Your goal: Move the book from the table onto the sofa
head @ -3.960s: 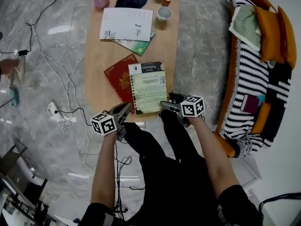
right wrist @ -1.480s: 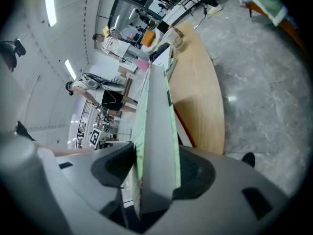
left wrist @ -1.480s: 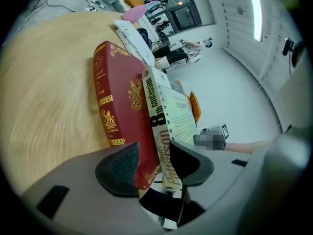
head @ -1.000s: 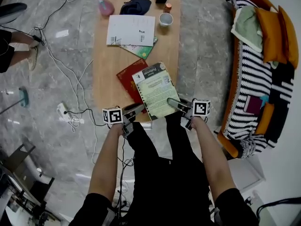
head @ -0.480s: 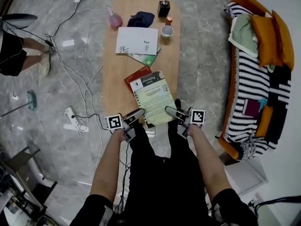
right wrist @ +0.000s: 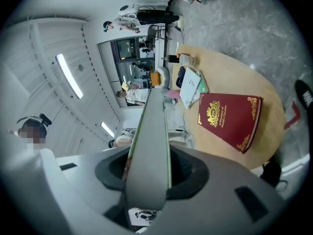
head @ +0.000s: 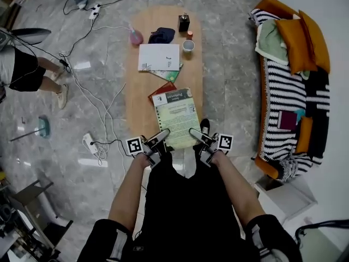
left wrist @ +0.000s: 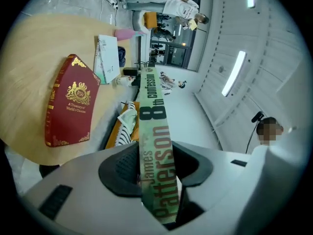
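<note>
A pale green paperback (head: 175,117) hangs flat above the near end of the wooden table (head: 136,105), carried between both grippers. My left gripper (head: 160,139) is shut on its left edge; the left gripper view shows the printed spine (left wrist: 155,146) clamped between the jaws of that gripper (left wrist: 159,177). My right gripper (head: 196,135) is shut on the right edge, where the page block (right wrist: 149,146) fills the jaws of the right gripper (right wrist: 146,175). A red hardback (head: 162,90) (left wrist: 68,102) (right wrist: 230,119) lies on the table below. The striped sofa (head: 289,91) stands to the right.
Farther along the table lie white papers (head: 158,57), a cup (head: 188,45), a pink bottle (head: 135,36), a dark cloth (head: 161,35) and a dark box (head: 184,22). Cables (head: 92,108) trail over the floor at left, near a standing person (head: 30,67). Orange cushions (head: 297,37) sit on the sofa.
Both grippers have risen with the green book held between them, lifting it off the red book. The table looks smaller and farther below as the view has climbed.
</note>
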Available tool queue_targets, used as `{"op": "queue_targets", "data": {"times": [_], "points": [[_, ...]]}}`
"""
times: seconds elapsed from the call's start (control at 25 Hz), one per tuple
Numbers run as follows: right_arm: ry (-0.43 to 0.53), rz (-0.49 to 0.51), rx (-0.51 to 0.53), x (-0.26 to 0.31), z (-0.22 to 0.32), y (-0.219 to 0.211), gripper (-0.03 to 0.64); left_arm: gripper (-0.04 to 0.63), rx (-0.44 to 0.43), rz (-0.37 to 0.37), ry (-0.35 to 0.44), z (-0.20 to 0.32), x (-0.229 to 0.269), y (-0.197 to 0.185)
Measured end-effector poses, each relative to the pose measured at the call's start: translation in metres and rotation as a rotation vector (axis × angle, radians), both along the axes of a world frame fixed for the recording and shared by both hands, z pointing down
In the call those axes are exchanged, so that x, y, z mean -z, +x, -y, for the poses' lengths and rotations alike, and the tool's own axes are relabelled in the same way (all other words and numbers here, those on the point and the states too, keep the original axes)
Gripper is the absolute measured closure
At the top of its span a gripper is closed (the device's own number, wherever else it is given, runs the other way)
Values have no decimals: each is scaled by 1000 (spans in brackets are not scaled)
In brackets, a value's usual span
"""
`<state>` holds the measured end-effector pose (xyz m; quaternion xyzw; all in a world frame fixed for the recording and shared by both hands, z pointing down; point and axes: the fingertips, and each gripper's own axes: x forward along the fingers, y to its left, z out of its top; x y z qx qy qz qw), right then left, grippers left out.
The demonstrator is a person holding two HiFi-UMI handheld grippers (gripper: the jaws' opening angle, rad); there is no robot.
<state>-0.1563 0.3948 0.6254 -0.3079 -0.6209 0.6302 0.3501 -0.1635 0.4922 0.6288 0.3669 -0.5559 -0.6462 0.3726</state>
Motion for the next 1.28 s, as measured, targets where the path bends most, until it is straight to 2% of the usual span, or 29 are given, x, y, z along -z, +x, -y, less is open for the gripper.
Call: {"op": "queue_targets", "data": {"times": [0.2, 0.44, 0.6, 0.76, 1.0, 1.16, 1.28], "points": [[13, 18, -46, 24, 4, 12, 449, 423, -2, 6, 31, 2, 24, 6], [40, 100, 14, 59, -9, 21, 443, 428, -39, 71, 69, -6, 58, 9], [79, 160, 90, 74, -22, 38, 442, 428, -115, 139, 12, -15, 76, 20], [70, 188, 109, 86, -42, 48, 442, 428, -159, 171, -6, -30, 95, 26], [47, 205, 76, 102, -82, 58, 440, 428, -148, 181, 6, -73, 111, 40], [78, 240, 97, 109, -110, 65, 443, 428, -132, 210, -52, -99, 111, 46], [94, 233, 120, 111, -126, 68, 443, 427, -105, 208, -53, -111, 114, 46]]}}
